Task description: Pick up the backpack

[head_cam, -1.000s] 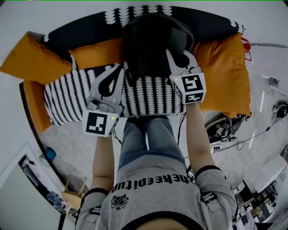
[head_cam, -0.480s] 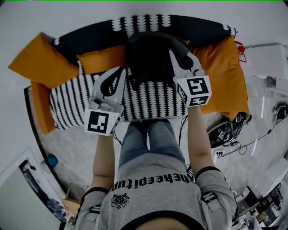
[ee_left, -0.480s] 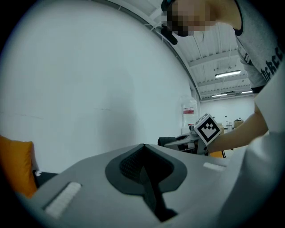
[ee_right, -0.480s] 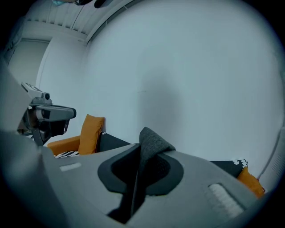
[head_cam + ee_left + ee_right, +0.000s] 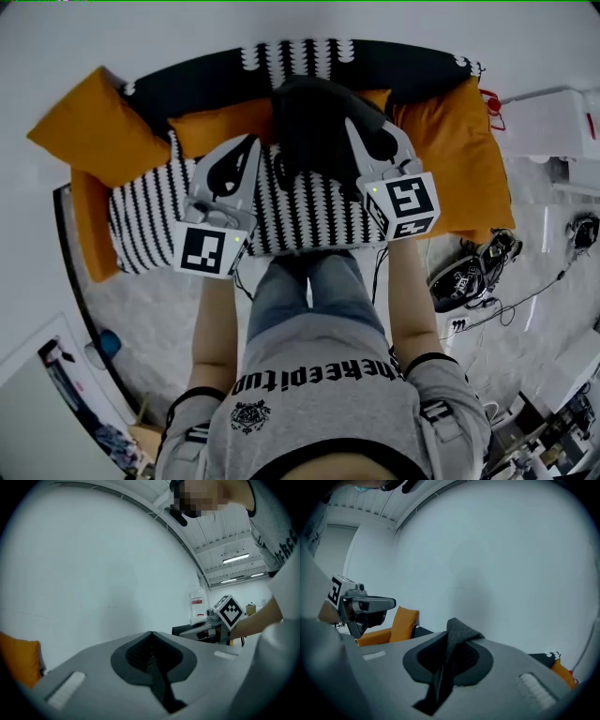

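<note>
Backpack (image 5: 314,131) held over the sofa (image 5: 150,220) seat, strap (image 5: 457,630) clamped in right gripper (image 5: 366,136) to bear its weight; left gripper (image 5: 246,150) closed, likewise over the seat, likely steadying; any hold unclear.

A living-room corner staged inside a lab hall: a sofa (image 5: 141,225) in black-and-white cloth with orange cushions (image 5: 89,136) stands against a bare white wall (image 5: 93,564). Tangled cables (image 5: 487,281) litter the floor at right, with strip lights (image 5: 236,558) overhead.
</note>
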Action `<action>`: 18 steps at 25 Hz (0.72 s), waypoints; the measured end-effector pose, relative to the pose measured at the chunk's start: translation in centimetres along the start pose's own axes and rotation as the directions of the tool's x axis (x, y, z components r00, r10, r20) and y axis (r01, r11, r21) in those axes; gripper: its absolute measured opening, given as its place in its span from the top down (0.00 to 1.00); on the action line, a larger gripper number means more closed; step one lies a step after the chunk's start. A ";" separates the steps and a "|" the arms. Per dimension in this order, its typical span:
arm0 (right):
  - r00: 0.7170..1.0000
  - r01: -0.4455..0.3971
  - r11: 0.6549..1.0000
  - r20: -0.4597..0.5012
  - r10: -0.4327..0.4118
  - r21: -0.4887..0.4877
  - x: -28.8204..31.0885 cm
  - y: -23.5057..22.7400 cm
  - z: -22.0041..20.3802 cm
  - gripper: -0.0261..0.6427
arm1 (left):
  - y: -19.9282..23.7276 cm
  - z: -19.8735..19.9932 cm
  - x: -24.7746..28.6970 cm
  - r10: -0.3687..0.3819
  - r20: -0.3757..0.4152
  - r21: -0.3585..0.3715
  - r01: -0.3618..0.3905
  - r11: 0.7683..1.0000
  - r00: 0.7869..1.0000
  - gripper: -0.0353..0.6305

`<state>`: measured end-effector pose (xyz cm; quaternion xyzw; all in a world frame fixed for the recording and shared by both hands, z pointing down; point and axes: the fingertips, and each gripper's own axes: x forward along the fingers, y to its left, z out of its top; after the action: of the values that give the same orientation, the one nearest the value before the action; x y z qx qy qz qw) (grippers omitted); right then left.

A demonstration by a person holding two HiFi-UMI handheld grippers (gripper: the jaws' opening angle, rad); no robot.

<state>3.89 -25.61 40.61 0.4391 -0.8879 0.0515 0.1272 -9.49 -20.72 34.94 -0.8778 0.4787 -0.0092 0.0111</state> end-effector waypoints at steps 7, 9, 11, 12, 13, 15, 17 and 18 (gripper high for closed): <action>0.999 0.044 0.998 0.019 -0.044 -0.043 -2.1 0.5 2.6 0.92 | -0.1 2.2 -0.6 -0.033 0.051 0.017 0.032 0.999 0.998 0.93; 0.998 0.066 0.997 0.027 -0.065 -0.040 -3.0 -0.1 3.3 0.92 | -0.4 2.9 -0.3 -0.048 0.063 0.024 0.046 0.999 0.997 0.93; 0.996 0.088 0.995 0.037 -0.087 -0.036 -4.0 -0.7 4.1 0.92 | -0.7 3.5 -0.2 -0.062 0.075 0.030 0.060 0.998 0.995 0.93; 0.994 0.099 0.994 0.043 -0.097 -0.036 -4.6 -1.0 4.5 0.92 | -0.9 3.8 -0.1 -0.069 0.081 0.032 0.067 0.997 0.994 0.93; 0.993 0.110 0.993 0.050 -0.108 -0.036 -5.0 -1.1 4.9 0.92 | -1.0 4.1 -0.1 -0.077 0.088 0.035 0.074 0.997 0.993 0.93; 0.990 0.128 0.991 0.063 -0.126 -0.034 -5.9 -1.2 5.8 0.92 | -1.2 4.7 -0.1 -0.093 0.101 0.042 0.089 0.995 0.991 0.93; 0.988 0.141 0.990 0.075 -0.138 -0.032 -6.7 -1.1 6.6 0.92 | -1.5 5.0 -0.1 -0.107 0.093 0.050 0.103 0.993 0.990 0.93; 0.987 0.145 0.989 0.080 -0.142 -0.032 -7.1 -1.0 6.9 0.92 | -1.7 5.1 -0.1 -0.113 0.080 0.054 0.109 0.993 0.990 0.93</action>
<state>7.58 -22.21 31.99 0.5010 -0.8591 0.0083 0.1041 -7.99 -19.68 29.92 -0.9021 0.4281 0.0146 0.0522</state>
